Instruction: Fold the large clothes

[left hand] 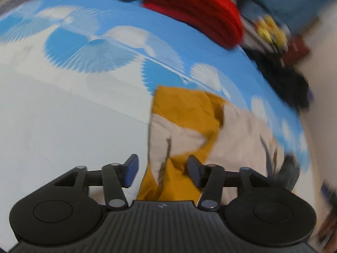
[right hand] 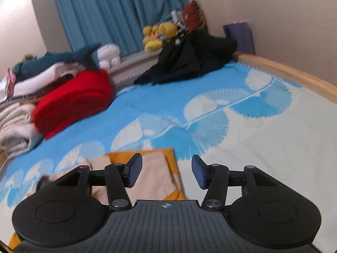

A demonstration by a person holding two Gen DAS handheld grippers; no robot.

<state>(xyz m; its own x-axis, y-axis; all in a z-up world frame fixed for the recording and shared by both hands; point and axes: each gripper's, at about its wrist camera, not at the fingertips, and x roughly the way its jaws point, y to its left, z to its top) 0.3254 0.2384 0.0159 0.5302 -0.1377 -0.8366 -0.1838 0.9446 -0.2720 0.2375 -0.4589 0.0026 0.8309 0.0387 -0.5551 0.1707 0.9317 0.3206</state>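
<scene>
The mustard-and-cream garment [left hand: 185,126] lies rumpled on the bed [left hand: 63,126], looking light, limp and creasable. Both the left hand-held gripper [left hand: 163,171] and the right hand-held gripper [right hand: 166,171] stand open, gripping nothing. A corner or hem edge seems the best hold.

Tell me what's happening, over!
Both grippers open, left, right. Mustard-and-beige garment lies folded on bed, unheld. Nothing in the way.

folded garment [right hand: 151,175] lies flat on the bedspread [right hand: 263,147], near its front edge. far left, a folded blanket [right hand: 73,103] rests beside stacked laundry [right hand: 14,124]. behind, a heap of dark clothes [right hand: 193,59] sits below plush toys [right hand: 160,33] along the curtain [right hand: 118,12].
</scene>
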